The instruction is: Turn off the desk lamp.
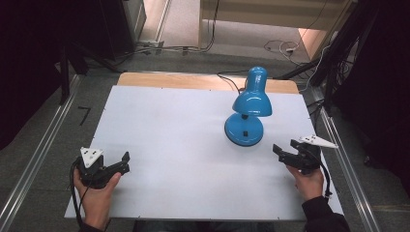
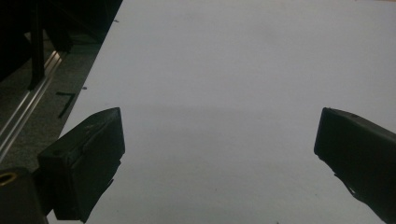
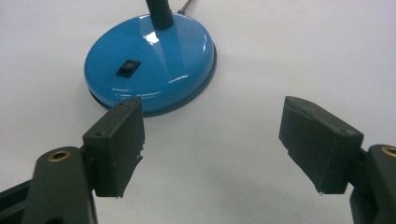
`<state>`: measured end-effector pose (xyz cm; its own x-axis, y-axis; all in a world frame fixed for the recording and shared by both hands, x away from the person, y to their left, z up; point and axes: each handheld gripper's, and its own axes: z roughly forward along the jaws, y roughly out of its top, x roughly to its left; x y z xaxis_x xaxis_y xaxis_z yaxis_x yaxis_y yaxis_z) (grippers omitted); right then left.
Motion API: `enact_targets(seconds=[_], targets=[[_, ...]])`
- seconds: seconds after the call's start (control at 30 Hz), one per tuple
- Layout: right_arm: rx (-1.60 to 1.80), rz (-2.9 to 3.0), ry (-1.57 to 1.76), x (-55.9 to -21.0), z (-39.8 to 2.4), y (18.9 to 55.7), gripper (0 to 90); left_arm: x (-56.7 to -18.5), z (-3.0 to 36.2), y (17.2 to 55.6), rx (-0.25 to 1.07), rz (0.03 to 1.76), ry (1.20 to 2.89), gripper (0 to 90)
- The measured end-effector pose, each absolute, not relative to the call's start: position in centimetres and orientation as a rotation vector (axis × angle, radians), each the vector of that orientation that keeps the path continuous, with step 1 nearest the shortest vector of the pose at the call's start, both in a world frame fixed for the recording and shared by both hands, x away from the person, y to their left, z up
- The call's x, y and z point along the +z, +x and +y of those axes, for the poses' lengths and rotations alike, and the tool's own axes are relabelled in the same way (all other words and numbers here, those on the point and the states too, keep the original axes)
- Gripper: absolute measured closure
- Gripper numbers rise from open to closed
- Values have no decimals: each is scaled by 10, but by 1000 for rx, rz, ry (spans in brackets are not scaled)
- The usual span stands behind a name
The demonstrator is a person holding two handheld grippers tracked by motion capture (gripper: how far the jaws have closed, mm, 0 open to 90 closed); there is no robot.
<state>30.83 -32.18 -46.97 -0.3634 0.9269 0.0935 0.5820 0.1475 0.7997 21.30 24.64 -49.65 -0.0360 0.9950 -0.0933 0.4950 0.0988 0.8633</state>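
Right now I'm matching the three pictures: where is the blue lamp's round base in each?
High view: lamp base, right of centre on the white table.
Left gripper view: no base in this picture.
Right gripper view: upper left.
Shared landmark: black switch on it.

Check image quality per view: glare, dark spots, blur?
High view: room edges nearly black, white table evenly lit, highlight on the lamp shade. Left gripper view: dim and greyish, left tongs soft and near-silhouette. Right gripper view: brightest, specular glints on the blue lamp base, switch legible, right tongs slightly soft.
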Motion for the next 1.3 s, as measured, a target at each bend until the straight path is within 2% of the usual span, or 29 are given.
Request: enact_targets(seconds=[1.3], targets=[[1077, 1969, 1491, -470, -355, 282, 206, -497, 246, 213, 840, 1633, 1493, 21]])
